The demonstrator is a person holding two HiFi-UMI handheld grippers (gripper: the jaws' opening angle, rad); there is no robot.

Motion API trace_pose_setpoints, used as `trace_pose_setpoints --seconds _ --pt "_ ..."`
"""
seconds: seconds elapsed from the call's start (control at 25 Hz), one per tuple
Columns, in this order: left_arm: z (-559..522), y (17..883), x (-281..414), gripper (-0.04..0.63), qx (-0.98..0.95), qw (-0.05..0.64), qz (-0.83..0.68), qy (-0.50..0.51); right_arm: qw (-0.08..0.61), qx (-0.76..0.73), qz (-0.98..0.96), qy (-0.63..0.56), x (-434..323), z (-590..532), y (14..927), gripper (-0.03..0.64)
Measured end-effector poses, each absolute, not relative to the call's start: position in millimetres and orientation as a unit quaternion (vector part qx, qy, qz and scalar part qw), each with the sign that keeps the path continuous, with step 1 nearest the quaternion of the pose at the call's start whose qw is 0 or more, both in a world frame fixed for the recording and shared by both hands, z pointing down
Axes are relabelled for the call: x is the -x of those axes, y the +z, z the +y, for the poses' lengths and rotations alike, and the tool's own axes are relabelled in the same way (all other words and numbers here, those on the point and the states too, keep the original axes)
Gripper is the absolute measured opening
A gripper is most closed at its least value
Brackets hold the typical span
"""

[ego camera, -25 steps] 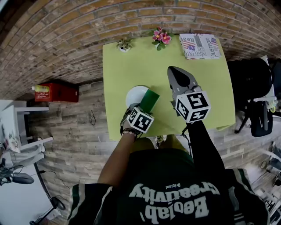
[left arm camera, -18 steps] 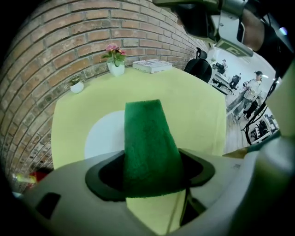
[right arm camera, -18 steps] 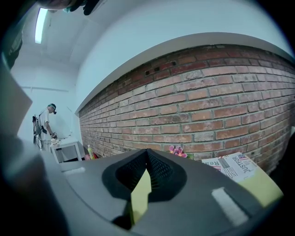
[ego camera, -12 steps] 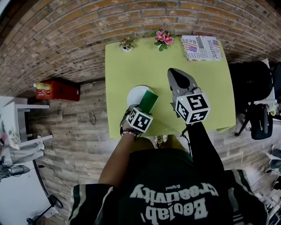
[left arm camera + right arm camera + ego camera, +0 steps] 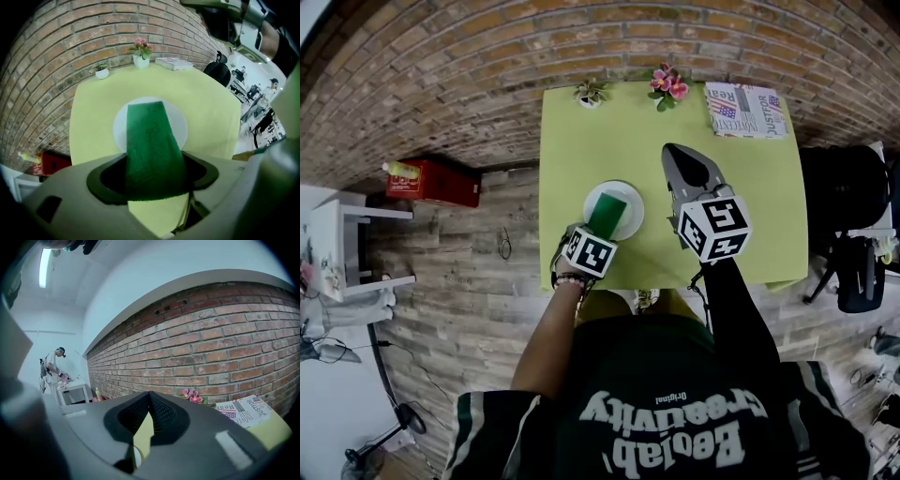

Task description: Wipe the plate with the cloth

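Note:
A white plate [image 5: 636, 208] sits on the yellow-green table [image 5: 741, 197], near its front left. A green cloth [image 5: 609, 213] lies across the middle of the plate, and my left gripper [image 5: 596, 232] is shut on its near end. In the left gripper view the cloth [image 5: 149, 140] runs from the jaws out over the plate [image 5: 177, 123]. My right gripper [image 5: 673, 150] hovers to the right of the plate, shut and holding nothing. In the right gripper view, its jaws [image 5: 149, 398] meet at their tips.
At the table's far edge stand a small potted plant [image 5: 589, 92], a pot of pink flowers [image 5: 667, 82] and a newspaper [image 5: 746, 110]. A red box [image 5: 434, 181] lies on the floor at the left. A black chair [image 5: 842, 202] stands right of the table.
The left gripper has drawn the cloth from the plate's right edge to its middle. The right gripper has stayed in place. The head view has shifted slightly.

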State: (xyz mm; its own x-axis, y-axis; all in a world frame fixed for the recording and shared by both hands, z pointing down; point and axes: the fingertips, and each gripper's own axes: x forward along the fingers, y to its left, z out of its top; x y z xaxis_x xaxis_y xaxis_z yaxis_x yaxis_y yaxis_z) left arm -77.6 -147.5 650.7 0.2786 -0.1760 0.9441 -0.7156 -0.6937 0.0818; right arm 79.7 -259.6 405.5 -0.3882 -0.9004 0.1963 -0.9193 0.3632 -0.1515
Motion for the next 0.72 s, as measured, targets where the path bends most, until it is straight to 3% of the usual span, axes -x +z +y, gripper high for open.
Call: trace_pose_setpoints --seconds 0.72 --pt "-155.5 640.7 129.6 0.347 -0.722 0.280 -0.363 0.519 0.034 -0.533 -0.838 0.108 -64.7 -267.5 391.5 0.014"
